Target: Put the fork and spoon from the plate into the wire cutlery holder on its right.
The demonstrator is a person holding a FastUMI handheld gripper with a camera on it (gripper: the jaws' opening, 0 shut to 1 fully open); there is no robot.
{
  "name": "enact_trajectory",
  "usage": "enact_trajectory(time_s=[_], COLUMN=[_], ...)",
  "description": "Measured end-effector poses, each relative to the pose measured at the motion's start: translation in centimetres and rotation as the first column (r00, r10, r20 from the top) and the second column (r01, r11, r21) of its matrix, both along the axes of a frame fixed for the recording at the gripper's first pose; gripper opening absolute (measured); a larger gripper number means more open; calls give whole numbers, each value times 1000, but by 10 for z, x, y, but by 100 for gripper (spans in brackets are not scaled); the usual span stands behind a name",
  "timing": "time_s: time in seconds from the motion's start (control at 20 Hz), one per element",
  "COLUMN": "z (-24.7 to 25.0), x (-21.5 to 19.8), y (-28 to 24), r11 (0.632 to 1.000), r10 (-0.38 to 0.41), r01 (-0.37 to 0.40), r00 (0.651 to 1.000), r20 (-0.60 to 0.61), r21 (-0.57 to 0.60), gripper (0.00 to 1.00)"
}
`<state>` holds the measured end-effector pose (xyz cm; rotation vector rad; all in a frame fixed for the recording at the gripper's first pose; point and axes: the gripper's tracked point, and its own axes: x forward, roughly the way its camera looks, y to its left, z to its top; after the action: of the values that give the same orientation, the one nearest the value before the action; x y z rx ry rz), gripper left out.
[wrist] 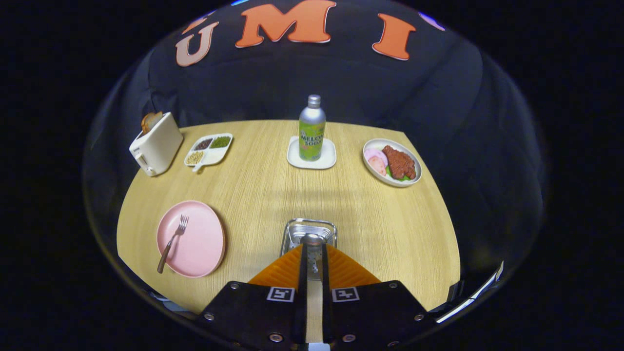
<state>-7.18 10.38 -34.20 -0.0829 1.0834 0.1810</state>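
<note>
A pink plate (pixel 200 246) lies on the wooden table, left of my fingers. A fork (pixel 171 242) rests on it, tines pointing away and handle hanging over the near rim. My gripper (pixel 312 258) is shut on the spoon (pixel 312 240), whose rounded metal end sticks out just past the fingertips. The spoon hangs right above the wire cutlery holder (pixel 329 228), a shiny metal basket to the right of the plate. My fingers hide the near part of the holder.
At the far left stands a cream toaster (pixel 156 144) with bread in it, beside a divided dish (pixel 208 148) of beans. A soda bottle (pixel 312 129) stands on a white coaster at the far middle. A plate of meat (pixel 392 162) sits far right.
</note>
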Motion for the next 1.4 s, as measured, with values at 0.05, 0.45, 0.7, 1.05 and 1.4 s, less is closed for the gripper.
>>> enact_trajectory(time_s=[0.05, 0.45, 0.7, 1.05, 1.4], z=[2, 53, 91, 135, 137], x=[2, 34, 51, 55, 43], y=[-1, 17, 35, 82, 145], r11=[1000, 999, 997, 990, 980], r10=[-3, -20, -47, -85, -104], r01=[3, 9, 16, -3, -25], r00=[1000, 951, 881, 778, 782], r20=[25, 309, 470, 623, 614], r21=[-2, 38, 69, 138, 198], gripper=[15, 48, 79, 91, 91])
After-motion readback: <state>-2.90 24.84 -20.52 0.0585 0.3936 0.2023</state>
